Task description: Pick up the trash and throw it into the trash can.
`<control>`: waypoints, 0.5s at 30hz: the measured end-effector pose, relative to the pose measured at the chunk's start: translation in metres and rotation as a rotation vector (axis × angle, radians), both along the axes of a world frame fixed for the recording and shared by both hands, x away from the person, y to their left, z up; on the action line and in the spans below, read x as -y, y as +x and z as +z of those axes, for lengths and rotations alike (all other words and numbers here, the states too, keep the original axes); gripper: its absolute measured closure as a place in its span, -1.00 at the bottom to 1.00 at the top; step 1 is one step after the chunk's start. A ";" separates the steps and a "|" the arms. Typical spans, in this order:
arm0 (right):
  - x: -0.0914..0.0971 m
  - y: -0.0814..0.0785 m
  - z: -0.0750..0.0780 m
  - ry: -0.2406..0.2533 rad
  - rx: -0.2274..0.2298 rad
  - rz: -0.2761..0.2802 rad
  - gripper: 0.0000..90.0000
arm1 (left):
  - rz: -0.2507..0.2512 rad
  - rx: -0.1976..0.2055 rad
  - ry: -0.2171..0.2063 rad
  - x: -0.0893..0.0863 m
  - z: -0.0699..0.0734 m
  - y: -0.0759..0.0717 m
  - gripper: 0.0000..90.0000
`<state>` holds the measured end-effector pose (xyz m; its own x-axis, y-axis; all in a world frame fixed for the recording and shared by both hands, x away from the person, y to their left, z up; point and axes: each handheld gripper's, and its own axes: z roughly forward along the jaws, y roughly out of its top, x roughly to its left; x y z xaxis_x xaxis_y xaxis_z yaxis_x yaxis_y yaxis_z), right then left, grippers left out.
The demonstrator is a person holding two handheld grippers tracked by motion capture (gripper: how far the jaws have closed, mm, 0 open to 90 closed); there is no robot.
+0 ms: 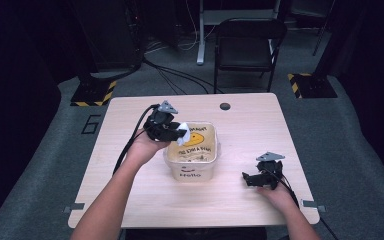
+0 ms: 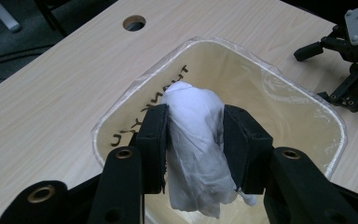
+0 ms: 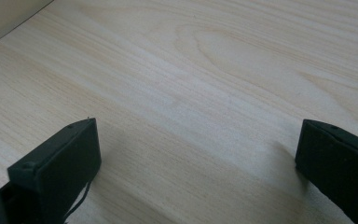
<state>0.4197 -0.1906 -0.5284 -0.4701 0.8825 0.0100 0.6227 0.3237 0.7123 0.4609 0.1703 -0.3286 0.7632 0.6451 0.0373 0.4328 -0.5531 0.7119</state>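
Between the left gripper's point(image 2: 193, 140) pads — a crumpled white tissue point(image 2: 193, 149), pinched mid-wad, hanging above the open tub point(image 2: 307, 100) just beyond the fingertips. Soft, light, easily torn — best held at the bunched middle. Right gripper point(image 3: 198, 154): spread wide, holding nothing, over bare table point(image 3: 214, 70).

The cream tub point(image 1: 190, 160) carries "Hello" in dark red letters on its near outer wall. Dark lettering runs along its inner wall point(image 2: 144, 112) in the left gripper view, too skewed to read. A large "6" point(image 1: 91, 124) is marked on the grey floor left of the bench.
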 end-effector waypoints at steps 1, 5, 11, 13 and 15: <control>0.000 0.000 0.000 0.000 0.000 0.000 -1.00 | -0.001 0.000 0.001 0.002 -0.001 0.000 0.36; 0.001 0.000 0.000 -0.007 0.002 0.015 -1.00 | -0.012 -0.005 0.013 0.009 -0.004 0.001 0.36; 0.001 0.001 0.000 -0.009 0.005 0.023 -1.00 | -0.021 -0.008 0.024 0.017 -0.008 0.003 0.36; 0.001 0.001 0.000 -0.007 0.004 0.024 -1.00 | -0.024 -0.014 0.023 0.019 -0.011 0.004 0.36; 0.001 0.001 0.000 -0.009 0.005 0.023 -1.00 | -0.028 -0.019 0.032 0.022 -0.014 0.005 0.36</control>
<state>0.4203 -0.1914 -0.5285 -0.4904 0.8715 0.0002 0.6118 0.3441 0.7123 0.4656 0.1485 -0.3429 0.7814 0.6225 0.0430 0.4301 -0.5872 0.6857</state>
